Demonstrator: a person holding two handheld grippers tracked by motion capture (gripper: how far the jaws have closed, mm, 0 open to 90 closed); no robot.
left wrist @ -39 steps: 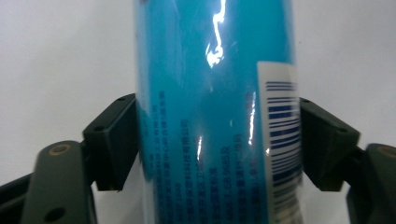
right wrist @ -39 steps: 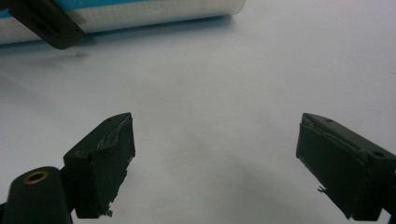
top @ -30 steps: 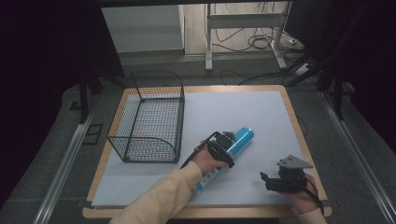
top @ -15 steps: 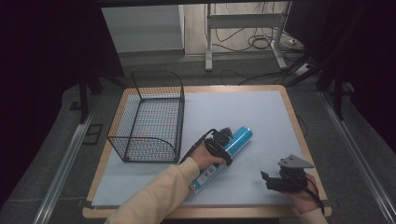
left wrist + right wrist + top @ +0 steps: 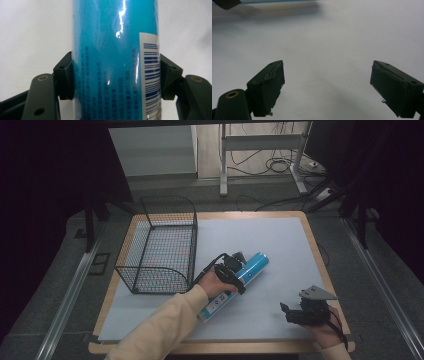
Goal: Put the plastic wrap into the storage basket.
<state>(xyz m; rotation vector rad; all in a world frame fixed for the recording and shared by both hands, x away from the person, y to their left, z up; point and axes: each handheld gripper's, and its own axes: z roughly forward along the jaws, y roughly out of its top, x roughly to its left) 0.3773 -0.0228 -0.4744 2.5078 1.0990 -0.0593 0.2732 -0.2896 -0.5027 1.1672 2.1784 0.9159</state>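
Note:
A blue cylindrical can (image 5: 253, 265) with a white label end lies diagonally on the white mat (image 5: 260, 232), right of the wire basket. My left gripper (image 5: 231, 270) reaches over its middle. In the left gripper view the can (image 5: 112, 50) stands between the two jaws of that gripper (image 5: 116, 77), and both pads press its sides. Near the mat's front right corner my right gripper (image 5: 288, 314) rests open. Between its spread jaws (image 5: 327, 85) there is only bare mat.
A black wire basket (image 5: 161, 281) stands empty on the left part of the table, its near wall close to my left forearm. The wooden table edge (image 5: 320, 255) frames the mat. Dark floor, metal rails and a desk frame with cables lie beyond.
My left hand has shifted slightly over the can and its jaws now sit against the can's sides. The can and the right gripper have stayed put.

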